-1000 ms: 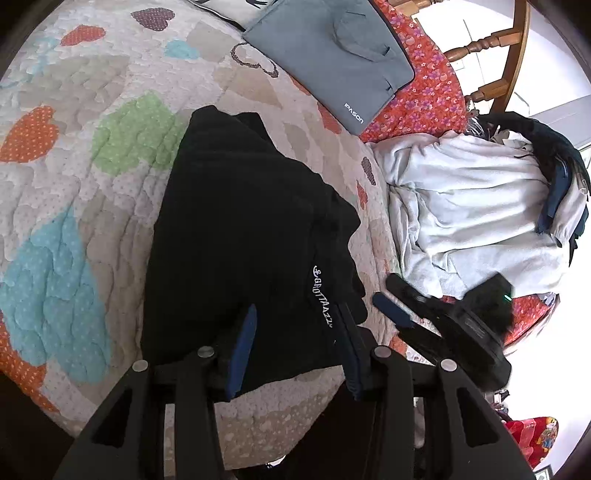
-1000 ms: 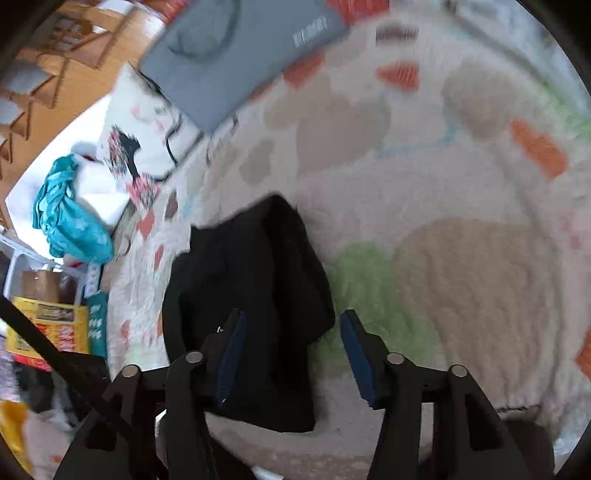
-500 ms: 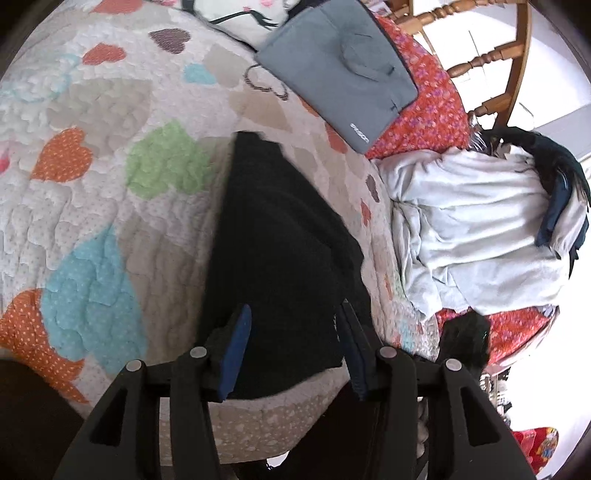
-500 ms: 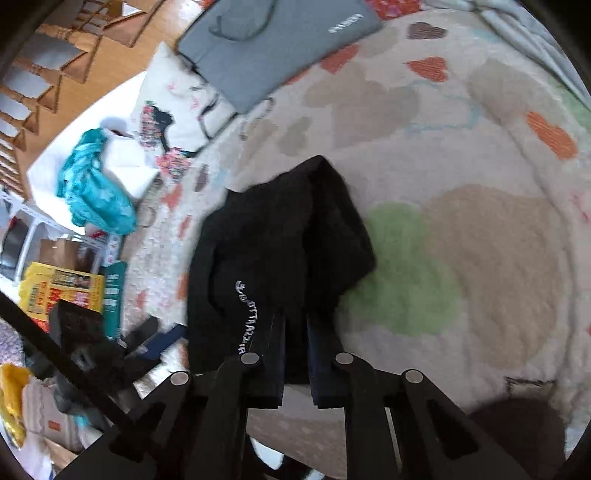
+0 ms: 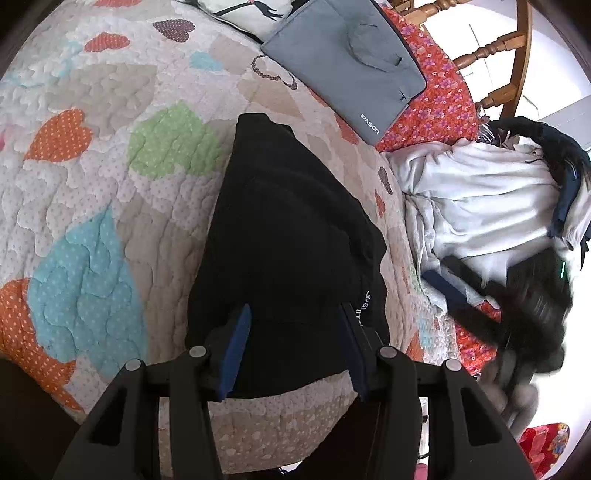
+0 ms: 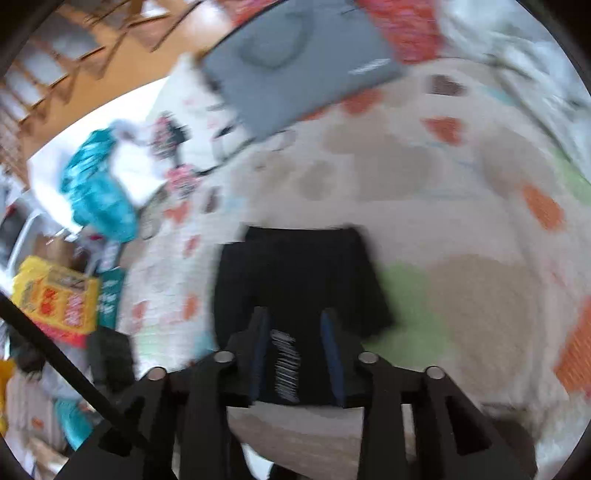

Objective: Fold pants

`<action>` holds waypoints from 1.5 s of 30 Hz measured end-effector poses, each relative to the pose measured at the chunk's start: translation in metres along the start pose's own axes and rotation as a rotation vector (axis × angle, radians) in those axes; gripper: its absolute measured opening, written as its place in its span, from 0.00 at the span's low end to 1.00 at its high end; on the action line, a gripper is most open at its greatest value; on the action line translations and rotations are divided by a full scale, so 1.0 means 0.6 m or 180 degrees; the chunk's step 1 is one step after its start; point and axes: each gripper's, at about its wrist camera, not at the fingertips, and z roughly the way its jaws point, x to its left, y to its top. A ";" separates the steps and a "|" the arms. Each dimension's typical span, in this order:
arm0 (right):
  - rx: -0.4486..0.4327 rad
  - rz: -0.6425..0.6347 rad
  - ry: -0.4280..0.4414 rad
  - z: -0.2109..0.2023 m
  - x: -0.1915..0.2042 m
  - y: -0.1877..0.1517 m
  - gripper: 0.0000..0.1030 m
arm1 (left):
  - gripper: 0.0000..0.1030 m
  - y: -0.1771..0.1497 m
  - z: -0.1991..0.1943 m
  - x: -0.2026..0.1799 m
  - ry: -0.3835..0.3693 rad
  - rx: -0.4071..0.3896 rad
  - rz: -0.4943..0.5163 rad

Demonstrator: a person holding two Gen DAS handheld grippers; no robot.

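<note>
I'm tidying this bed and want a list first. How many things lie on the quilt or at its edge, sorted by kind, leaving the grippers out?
Black pants: 1
Grey laptop bag: 1
Pale grey garment in the pile at the bed's edge: 1
Dark garment on that pile: 1
White printed pillow: 1
Total: 5

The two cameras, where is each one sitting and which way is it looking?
Left wrist view: sits on the left gripper, looking down over its fingers at the black pants on the heart quilt; the right gripper shows blurred at the right.
Right wrist view: sits on the right gripper, looking down at the pants; its fingers, which just opened, stand apart around the pants.
Both views share the pants, quilt and grey bag.
</note>
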 end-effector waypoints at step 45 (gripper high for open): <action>0.0147 0.0911 0.0511 0.114 -0.123 -0.071 0.87 | 0.58 0.122 0.070 0.056 -0.0110 0.0348 -0.0210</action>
